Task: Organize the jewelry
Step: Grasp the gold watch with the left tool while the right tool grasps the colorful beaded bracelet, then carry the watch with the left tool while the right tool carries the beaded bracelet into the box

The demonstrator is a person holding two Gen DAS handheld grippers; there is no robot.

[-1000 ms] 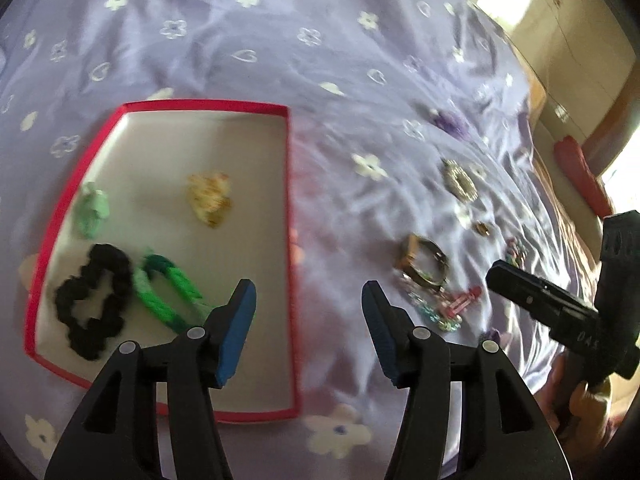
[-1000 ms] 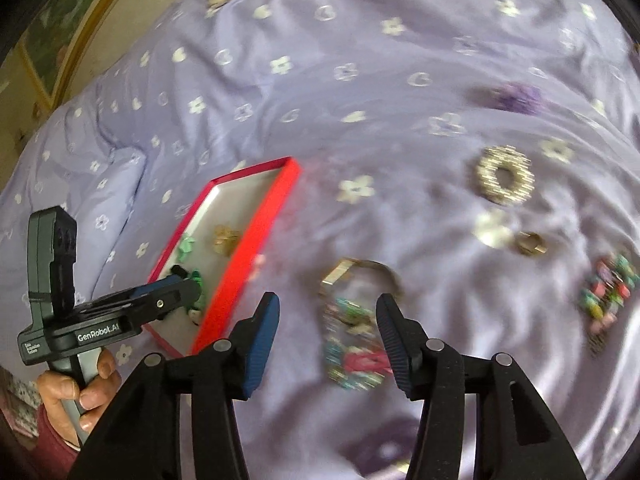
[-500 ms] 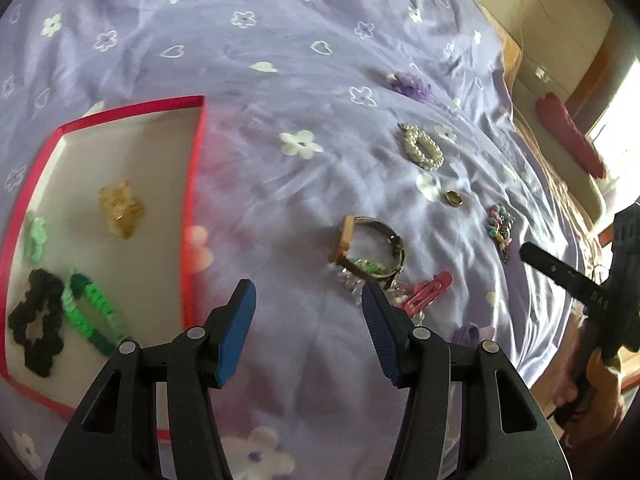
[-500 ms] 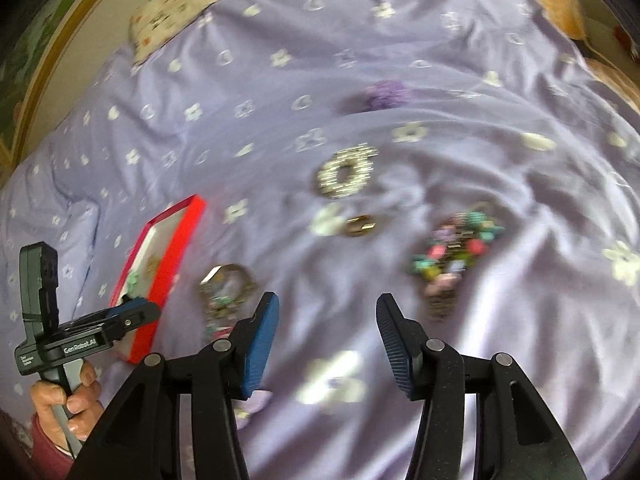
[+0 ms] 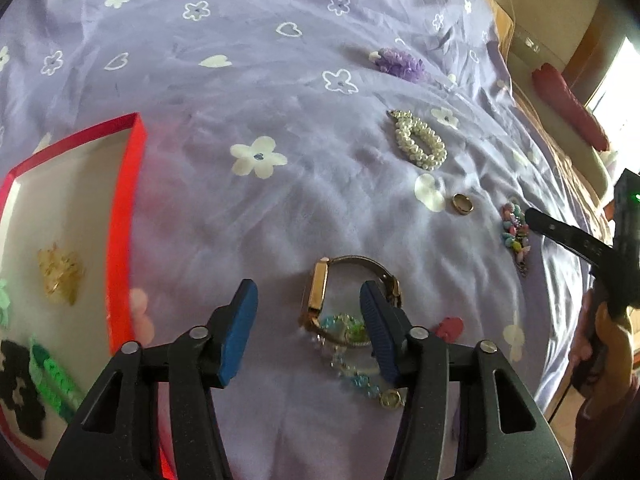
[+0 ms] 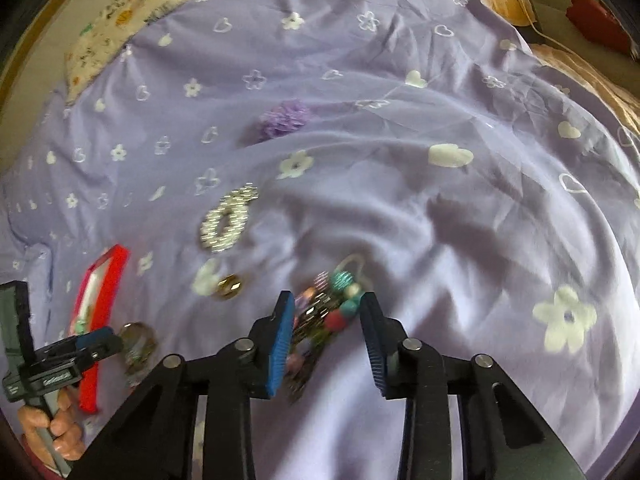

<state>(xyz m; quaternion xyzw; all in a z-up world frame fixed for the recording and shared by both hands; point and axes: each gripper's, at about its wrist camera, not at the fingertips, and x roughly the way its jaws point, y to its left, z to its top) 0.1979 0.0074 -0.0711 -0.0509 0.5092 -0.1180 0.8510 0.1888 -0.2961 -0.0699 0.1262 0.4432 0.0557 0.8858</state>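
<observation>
My left gripper (image 5: 306,300) hangs over a gold watch (image 5: 318,296) lying on a clear bead bracelet (image 5: 348,356). Its jaws are closing, with the watch face between them and neither pad pressing on it. My right gripper (image 6: 327,304) straddles a multicoloured bead bracelet (image 6: 340,304), and its jaws are closing around it without a clear grip. The red-rimmed tray (image 5: 120,220) at the left holds an amber claw clip (image 5: 60,272), a green clip (image 5: 52,376) and a black scrunchie (image 5: 16,388).
Loose on the purple bedsheet lie a pearl hair tie (image 5: 420,144), a gold ring (image 5: 462,203), a purple flower tie (image 5: 400,62) and a pink clip (image 5: 450,326). A patterned pillow (image 6: 120,20) lies at the far left. The bed's edge runs along the right.
My left gripper has moved right, from over the tray to over the watch. My right gripper has moved right, from the watch pile to the bead bracelet, and its jaws have narrowed.
</observation>
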